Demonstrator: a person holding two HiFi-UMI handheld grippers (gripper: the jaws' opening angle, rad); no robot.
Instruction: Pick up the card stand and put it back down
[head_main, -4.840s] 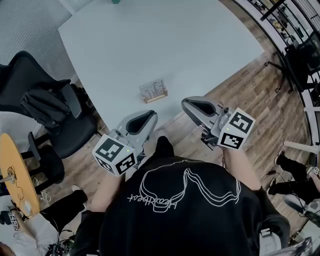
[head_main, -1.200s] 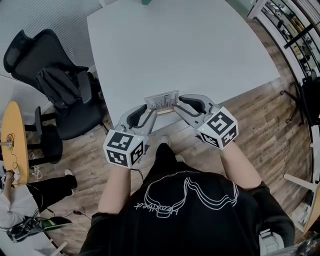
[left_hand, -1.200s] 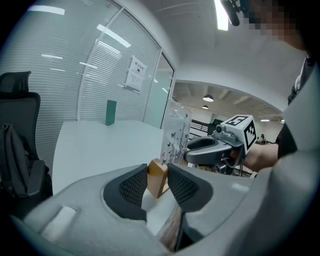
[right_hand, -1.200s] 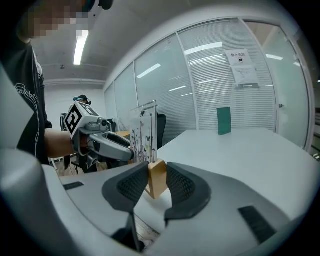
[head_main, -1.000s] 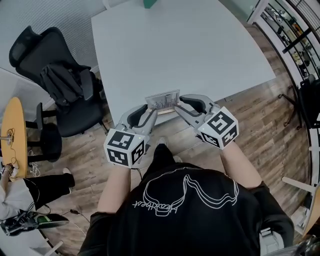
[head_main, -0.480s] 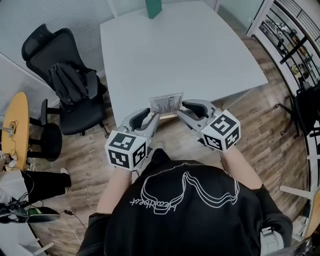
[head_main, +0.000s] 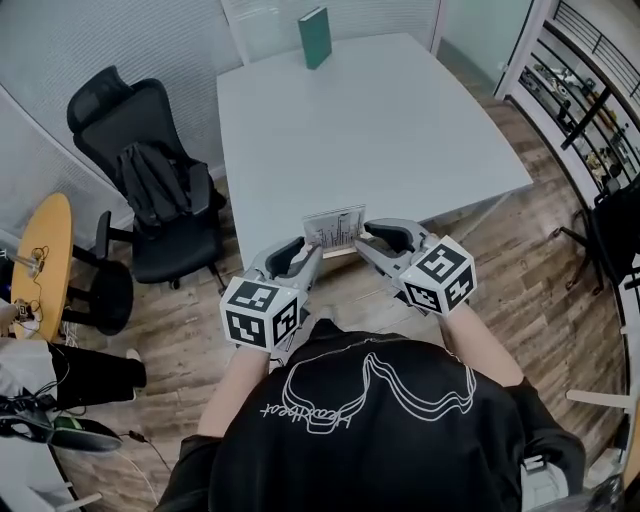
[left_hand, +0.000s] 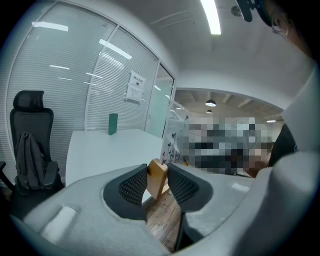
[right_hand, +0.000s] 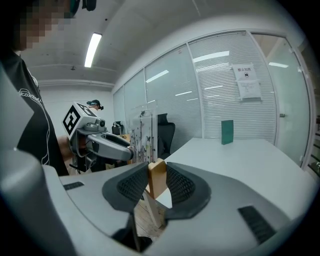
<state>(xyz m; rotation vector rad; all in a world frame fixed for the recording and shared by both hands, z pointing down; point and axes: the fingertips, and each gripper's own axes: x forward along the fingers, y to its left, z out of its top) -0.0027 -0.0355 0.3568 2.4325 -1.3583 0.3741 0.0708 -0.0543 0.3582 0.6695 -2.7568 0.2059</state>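
Two grey handheld grippers share the load: the left gripper (head_main: 312, 252) and the right gripper (head_main: 363, 238) are each closed partway, their ribbed black pads pinching opposite ends of the light wooden base of a clear-panelled card stand (head_main: 335, 228). The card stand hangs lifted and roughly level, its long axis running straight between them, neither hand nearer. It is at the near edge of the pale white desk (head_main: 380, 120), which lies just ahead and below, so setting it down likely means lowering both ends together.
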